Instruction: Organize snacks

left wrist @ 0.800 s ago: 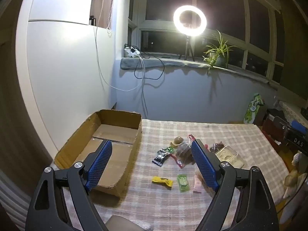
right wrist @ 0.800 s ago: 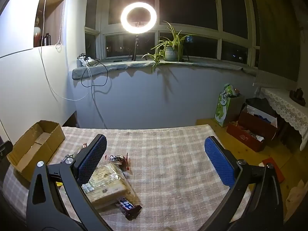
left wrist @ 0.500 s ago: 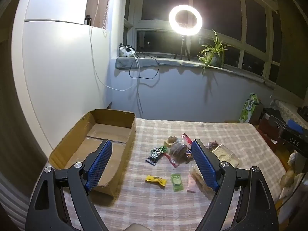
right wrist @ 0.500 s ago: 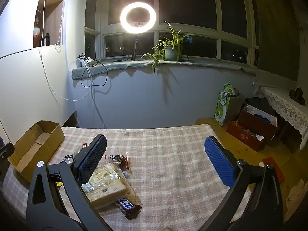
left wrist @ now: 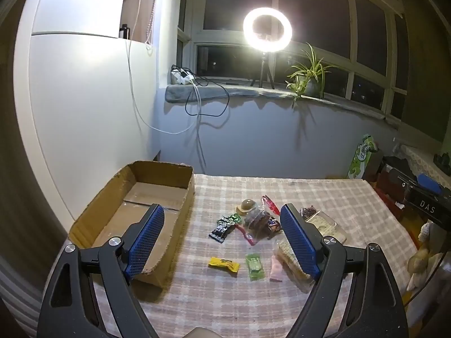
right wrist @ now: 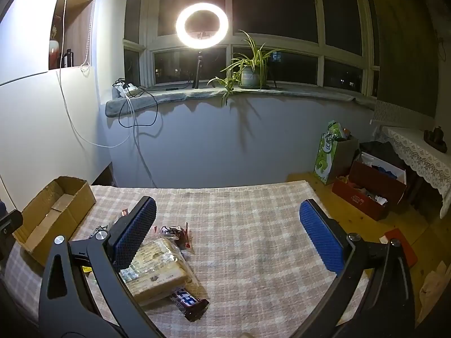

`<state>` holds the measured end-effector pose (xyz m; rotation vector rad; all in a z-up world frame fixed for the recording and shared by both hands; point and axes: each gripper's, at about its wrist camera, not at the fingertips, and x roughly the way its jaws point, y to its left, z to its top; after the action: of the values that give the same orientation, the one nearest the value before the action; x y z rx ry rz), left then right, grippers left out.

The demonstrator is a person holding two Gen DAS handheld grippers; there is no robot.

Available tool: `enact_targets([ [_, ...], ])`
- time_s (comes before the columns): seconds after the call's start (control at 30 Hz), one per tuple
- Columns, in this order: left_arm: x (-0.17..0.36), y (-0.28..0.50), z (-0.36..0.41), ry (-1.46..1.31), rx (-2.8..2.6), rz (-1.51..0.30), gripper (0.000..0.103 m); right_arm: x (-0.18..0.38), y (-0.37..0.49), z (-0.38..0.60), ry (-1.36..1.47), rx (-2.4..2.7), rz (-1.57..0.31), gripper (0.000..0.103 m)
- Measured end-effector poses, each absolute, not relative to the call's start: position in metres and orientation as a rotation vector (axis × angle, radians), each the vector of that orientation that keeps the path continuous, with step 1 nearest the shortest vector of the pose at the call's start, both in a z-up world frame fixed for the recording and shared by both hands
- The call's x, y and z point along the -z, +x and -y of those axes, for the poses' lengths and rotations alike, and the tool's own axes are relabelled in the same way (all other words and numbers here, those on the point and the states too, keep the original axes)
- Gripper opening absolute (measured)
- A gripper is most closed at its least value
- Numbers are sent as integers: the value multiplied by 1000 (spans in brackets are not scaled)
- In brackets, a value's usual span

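- None of the snacks sits in the cardboard box [left wrist: 157, 197] yet — its floor shows bare in both views, so by my reading the sorting has not begun.
- All the snacks lie loose on the checked cloth of the bench [left wrist: 324, 197], to the right of the box and apart from it.
- Near the middle: a small round brown sweet [left wrist: 247, 205], a red wrapper [left wrist: 270, 204], a dark clear bag [left wrist: 258, 219] and a black-and-green packet [left wrist: 225, 226] cluster close together.
- Nearer the camera: a yellow packet [left wrist: 223, 264], a green packet [left wrist: 255, 266] and a pink one [left wrist: 275, 267] lie in a loose row, each apart from the next.
- Furthest right in the heap: a large clear-wrapped biscuit pack [right wrist: 156, 270], with a dark chocolate bar [right wrist: 188, 302] touching its near edge.
- Left tongs [left wrist: 220, 236] stand wide open with nothing between the pads, hovering above the box edge and the snacks.
- Right tongs [right wrist: 225, 233] are likewise spread wide and empty — its left pad hangs over the biscuit pack without pressing it.
- Left to do, as I judge it: every item must be picked up and placed in the box.
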<state>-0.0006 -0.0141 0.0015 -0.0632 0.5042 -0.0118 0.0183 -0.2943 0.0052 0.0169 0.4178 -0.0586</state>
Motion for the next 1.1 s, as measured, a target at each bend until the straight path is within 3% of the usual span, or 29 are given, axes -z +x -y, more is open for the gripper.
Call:
enact_targets([
  [1.1, 0, 1, 12, -63, 21, -501, 85, -3, 19, 283, 2, 47, -417, 103],
])
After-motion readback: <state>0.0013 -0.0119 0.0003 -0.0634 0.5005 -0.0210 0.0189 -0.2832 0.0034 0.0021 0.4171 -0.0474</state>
